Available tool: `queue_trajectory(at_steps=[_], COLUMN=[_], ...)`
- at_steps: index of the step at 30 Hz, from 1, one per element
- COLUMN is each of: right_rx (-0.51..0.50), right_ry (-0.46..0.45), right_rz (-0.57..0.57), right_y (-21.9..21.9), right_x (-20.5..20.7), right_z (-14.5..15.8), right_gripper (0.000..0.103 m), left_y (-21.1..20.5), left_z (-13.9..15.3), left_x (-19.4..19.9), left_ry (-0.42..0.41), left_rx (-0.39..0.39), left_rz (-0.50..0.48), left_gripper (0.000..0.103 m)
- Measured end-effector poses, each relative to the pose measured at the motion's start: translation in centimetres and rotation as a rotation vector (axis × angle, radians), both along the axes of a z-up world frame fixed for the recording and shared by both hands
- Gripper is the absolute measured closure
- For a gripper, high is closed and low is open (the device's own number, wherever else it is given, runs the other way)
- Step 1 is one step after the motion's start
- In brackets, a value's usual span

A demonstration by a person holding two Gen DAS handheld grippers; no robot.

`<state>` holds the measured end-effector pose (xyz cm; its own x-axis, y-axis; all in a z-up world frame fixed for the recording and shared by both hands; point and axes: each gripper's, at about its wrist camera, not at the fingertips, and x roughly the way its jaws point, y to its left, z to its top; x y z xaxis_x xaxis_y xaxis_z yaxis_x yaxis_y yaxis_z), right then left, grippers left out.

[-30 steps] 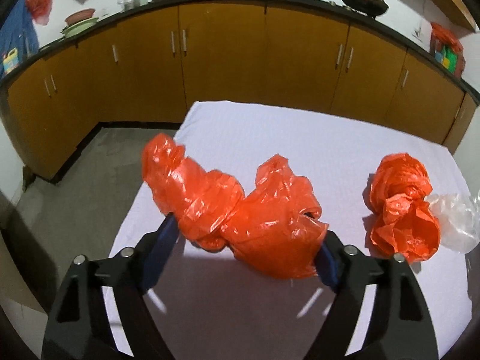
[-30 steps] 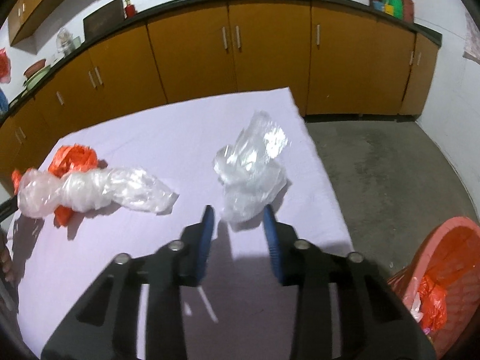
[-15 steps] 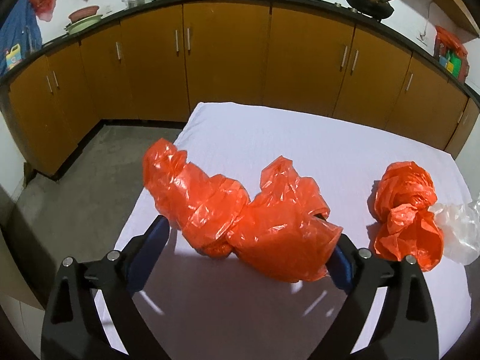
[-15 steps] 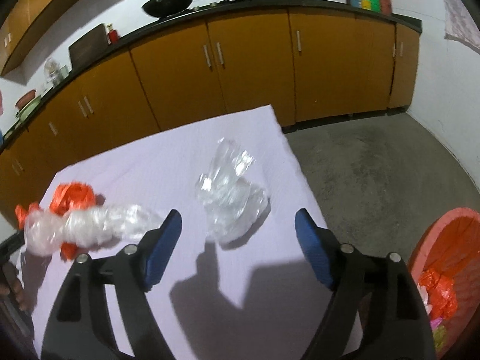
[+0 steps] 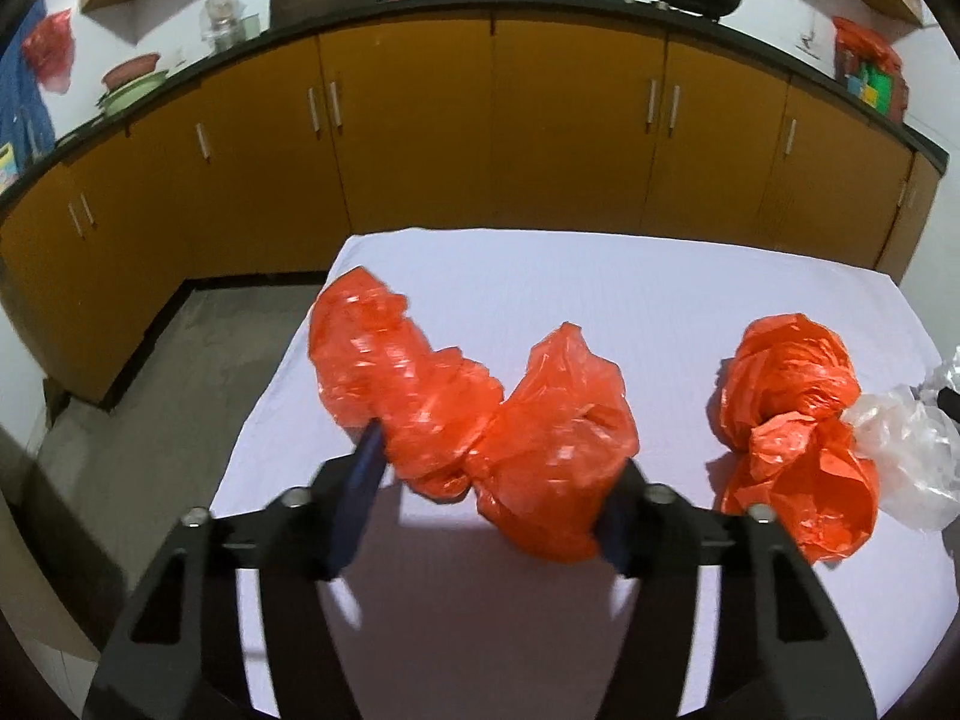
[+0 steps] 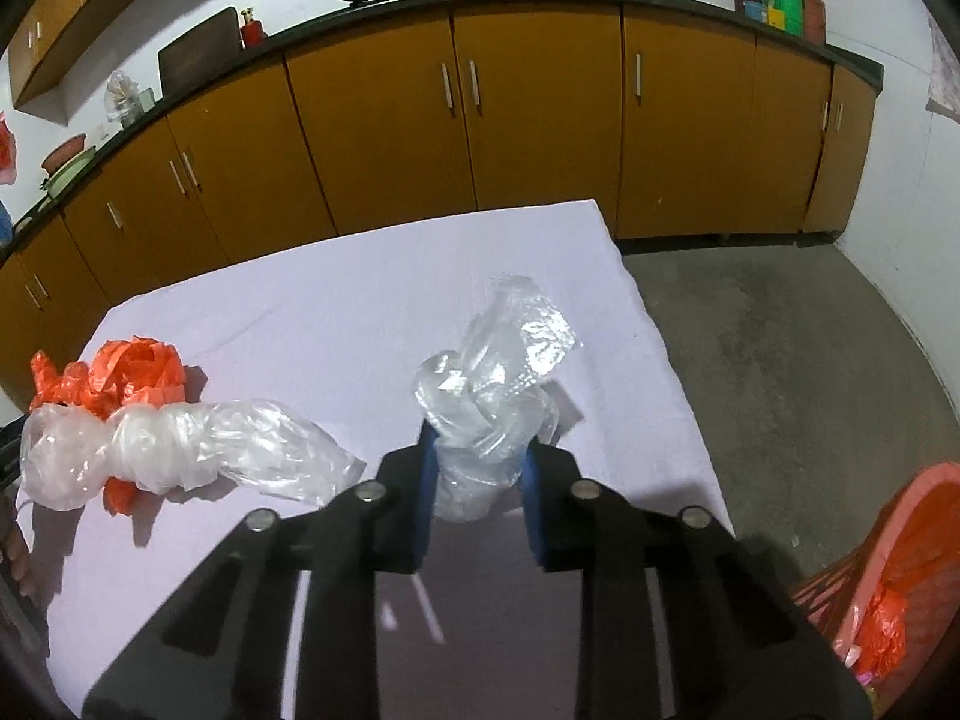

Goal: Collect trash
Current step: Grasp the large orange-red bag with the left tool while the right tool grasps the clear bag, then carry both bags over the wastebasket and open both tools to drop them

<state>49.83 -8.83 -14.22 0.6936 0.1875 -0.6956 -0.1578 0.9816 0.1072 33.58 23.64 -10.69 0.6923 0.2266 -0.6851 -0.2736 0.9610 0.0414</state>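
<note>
Since half a sec ago: right gripper (image 6: pixel 474 483) has gone from wide apart to pinched on the clear plastic bag (image 6: pixel 495 384); left gripper (image 5: pixel 489 492) has narrowed onto the orange plastic bag (image 5: pixel 474 420), which shows a shadow beneath it — prob. lifted off the cloth.

Items, w/ positions:
- Orange plastic bag — bunched between left pads, most of its bulk sticking out fwd and to the left, over the table's left portion.
- Clear plastic bag — lower part squeezed between right pads, top fanning upward, near table's right edge.
- 2nd orange bag (image 5: pixel 792 432) — on white tablecloth (image 5: pixel 600 288), touching a clear bag (image 5: pixel 906 450) at its right.
- Long twisted clear bag (image 6: pixel 180 450) — lying on cloth, left of right gripper, overlapping orange scraps.
- Red basket (image 6: pixel 888 570) — on floor, right of table, already holding some orange plastic.

Risks: slick film, grip on a small part only — either bag could slide out mid-carry. Left bag's loose tail could snag or drag the cloth.

Room: grey floor open on both sides of table; cabinets well behind. Right gripper's route to basket looks unobstructed; left one must cross the table over the remaining bags.
</note>
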Motion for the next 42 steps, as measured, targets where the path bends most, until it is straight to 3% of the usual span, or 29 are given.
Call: queue_trajectory(at_steps=[4,8,16,24,34,42], right_rx=[0.013,0.024,0.041,0.069,0.097,0.055], right_ry=[-0.006,-0.022,-0.045,-0.093,-0.209,-0.303], right_rz=[0.013,0.027,0.044,0.046,-0.031,-0.125], right_y=[0.0,0.1,0.0,-1.5,-5.4,-9.6], right_x=[-0.7,-1.9,-4.9,-8.5,-14.9,-20.0], right_z=[0.0,0.2,1.2,3.7,8.0,10.7], right_gripper=[0.081,0.082,0.082,0.082,0.082,0.082], left_y=[-0.2,-0.4,-0.7,-2.6,-9.6,-16.4], left_z=[0.2,0.4,1.6,5.0,9.8,11.8], left_x=[-0.3,-0.8,-2.4,-5.2,-8.1,-9.8], left_ry=[-0.016,-0.035,-0.072,-0.161,-0.259,-0.300], left_rx=[0.006,0.013,0.023,-0.007,-0.073,-0.127], left_rz=[-0.015,-0.023,-0.017,-0.047,-0.215,-0.382], left_gripper=[0.067,0.073,0.075,0.075,0.075,0.075])
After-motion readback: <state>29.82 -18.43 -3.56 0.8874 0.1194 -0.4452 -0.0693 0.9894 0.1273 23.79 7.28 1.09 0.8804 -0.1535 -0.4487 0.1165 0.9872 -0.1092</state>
